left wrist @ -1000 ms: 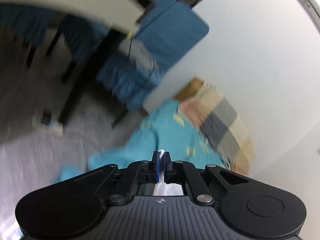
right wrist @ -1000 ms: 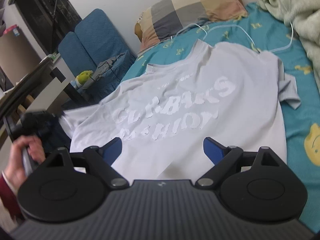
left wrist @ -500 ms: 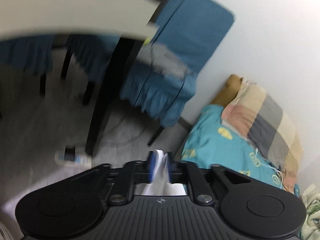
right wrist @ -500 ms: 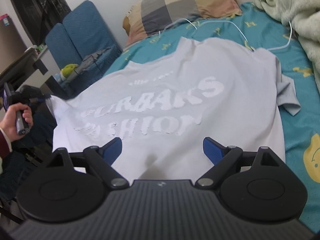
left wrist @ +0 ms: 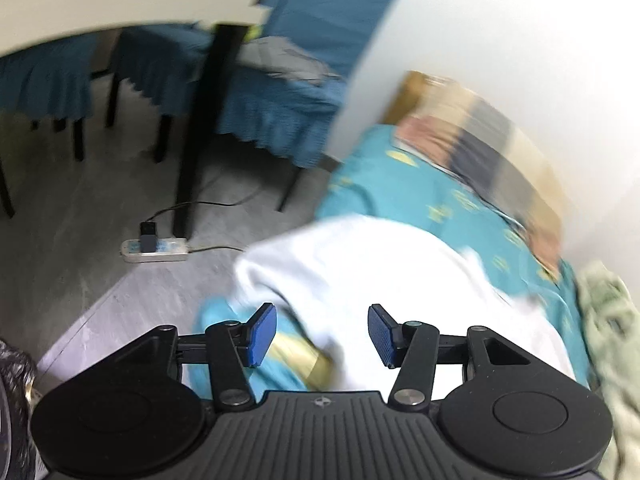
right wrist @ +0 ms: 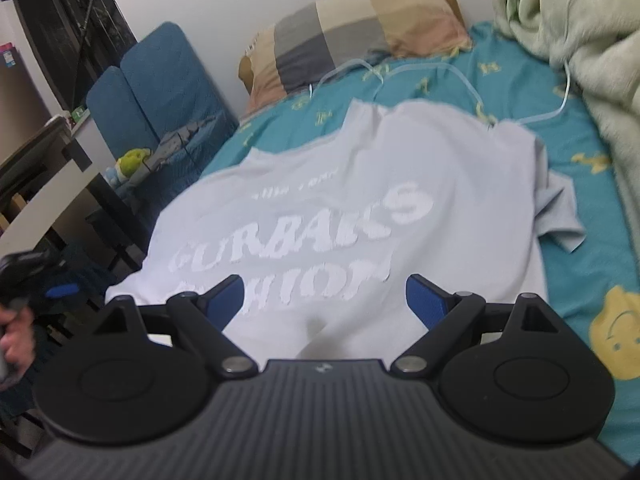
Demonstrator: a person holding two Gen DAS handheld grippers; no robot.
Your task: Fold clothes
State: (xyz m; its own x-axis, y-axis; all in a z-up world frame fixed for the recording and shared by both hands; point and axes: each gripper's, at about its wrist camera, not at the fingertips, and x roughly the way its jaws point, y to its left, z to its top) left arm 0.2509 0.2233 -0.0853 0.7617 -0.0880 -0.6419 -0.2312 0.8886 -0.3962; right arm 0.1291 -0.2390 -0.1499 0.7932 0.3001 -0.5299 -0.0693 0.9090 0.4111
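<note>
A pale grey T-shirt (right wrist: pixel 360 216) with white lettering lies spread flat on the teal bed sheet (right wrist: pixel 580 184); its right sleeve is crumpled at the side. My right gripper (right wrist: pixel 324 300) is open and empty, hovering over the shirt's lower hem. In the left wrist view the shirt (left wrist: pixel 380 280) hangs blurred over the bed's left edge. My left gripper (left wrist: pixel 320 332) is open, just above that edge of the shirt, holding nothing. It also shows at the far left of the right wrist view (right wrist: pixel 24 280).
A checked pillow (right wrist: pixel 352 32) lies at the bed head, a green blanket (right wrist: pixel 580 40) at the right, and a white cable (right wrist: pixel 440 70) above the shirt. Blue chairs (left wrist: pixel 288 80), a table leg (left wrist: pixel 200 128) and a power strip (left wrist: pixel 156 248) stand on the floor left of the bed.
My left gripper was shut on the shirt's left edge and pulled it outward; it has now opened and let go. The shirt lies flatter. My right gripper stayed open.
</note>
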